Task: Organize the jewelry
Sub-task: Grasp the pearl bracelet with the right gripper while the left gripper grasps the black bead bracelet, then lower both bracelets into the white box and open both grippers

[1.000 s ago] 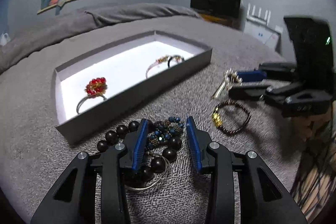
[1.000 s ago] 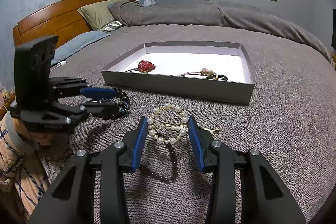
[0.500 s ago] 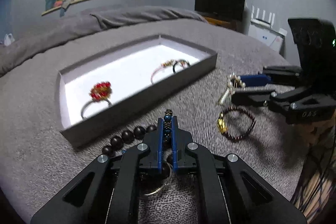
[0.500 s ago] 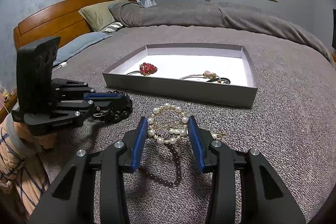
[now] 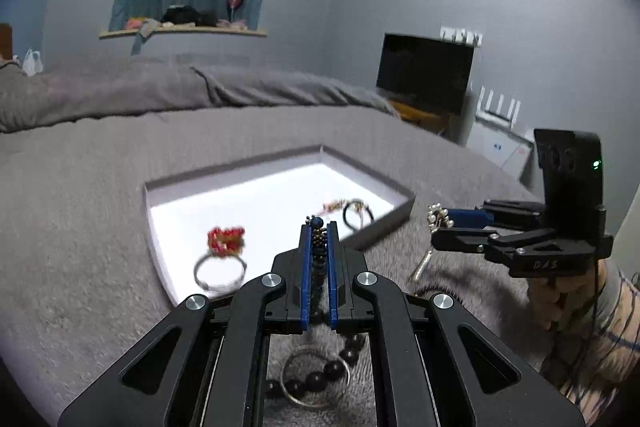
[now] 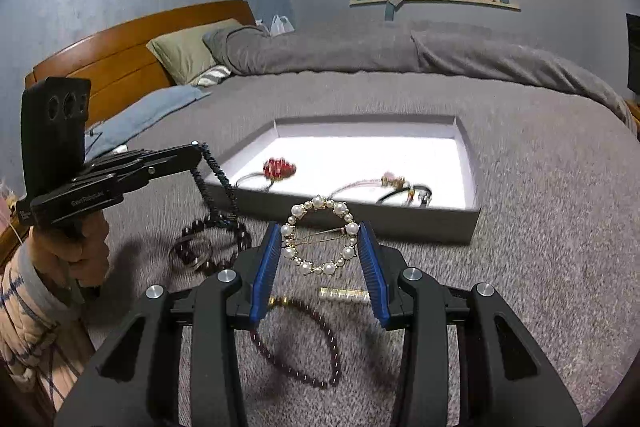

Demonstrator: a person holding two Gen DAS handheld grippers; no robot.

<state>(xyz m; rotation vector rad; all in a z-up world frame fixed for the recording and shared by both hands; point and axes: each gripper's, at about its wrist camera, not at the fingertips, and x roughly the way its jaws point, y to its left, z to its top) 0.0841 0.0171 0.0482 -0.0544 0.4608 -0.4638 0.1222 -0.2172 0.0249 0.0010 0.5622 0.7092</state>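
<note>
The grey bed (image 6: 540, 207) fills the lower frame, with the open tray (image 6: 466, 155) at centre holding a red beaded ring (image 6: 279, 167) and a bangle (image 6: 384, 183). At left centre, the left tool (image 5: 319, 227) is pinched on a dark blue beaded bracelet (image 6: 218, 183), which hangs just above the blanket. At lower centre, the right tool (image 6: 320, 255) is spread around a pearl hoop clip (image 6: 320, 235), above a dark red bead bracelet (image 6: 320, 339).
</note>
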